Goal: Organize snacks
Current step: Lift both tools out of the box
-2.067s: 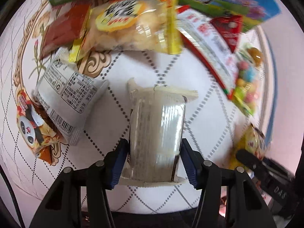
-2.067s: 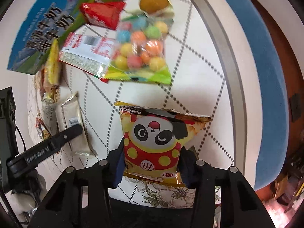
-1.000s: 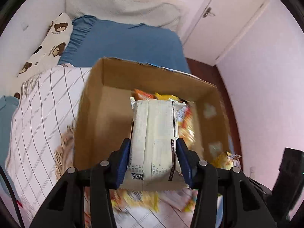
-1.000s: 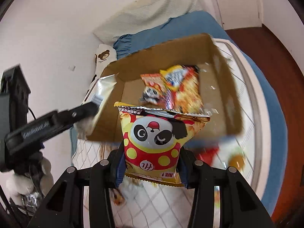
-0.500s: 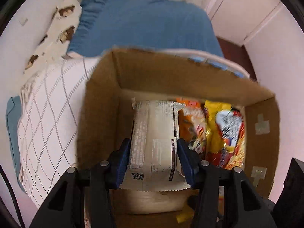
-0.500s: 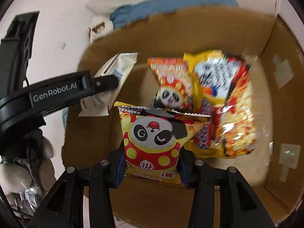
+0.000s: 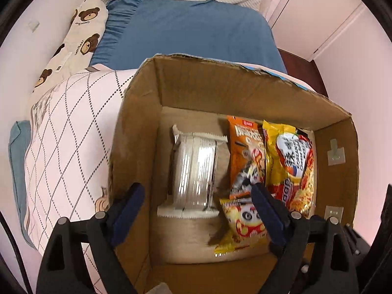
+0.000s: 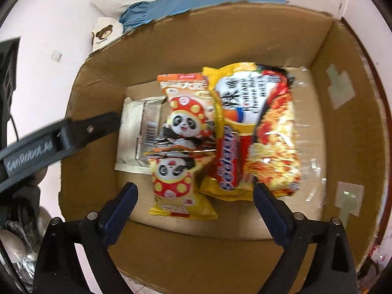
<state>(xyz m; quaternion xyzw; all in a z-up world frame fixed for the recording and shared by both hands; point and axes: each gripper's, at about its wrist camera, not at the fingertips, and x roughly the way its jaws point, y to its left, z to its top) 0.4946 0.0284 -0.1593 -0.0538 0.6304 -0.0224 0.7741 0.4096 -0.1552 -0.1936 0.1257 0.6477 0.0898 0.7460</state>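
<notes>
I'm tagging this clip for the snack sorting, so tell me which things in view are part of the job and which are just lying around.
Part of the job:
cardboard box
white packet
yellow panda bag
orange panda bag
noodle packet
left tool, open
right tool, open

Just lying about:
blue sheet
bear pillow
diamond-pattern cloth

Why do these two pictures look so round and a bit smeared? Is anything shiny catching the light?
Both views are fisheye, so the cardboard box bulges and dark corners frame the image. In the left wrist view the silver packet shows bright glare streaks and slight blur. In the right wrist view the noodle bag and yellow panda bag are motion-smeared, and the left gripper is blurred too.
</notes>
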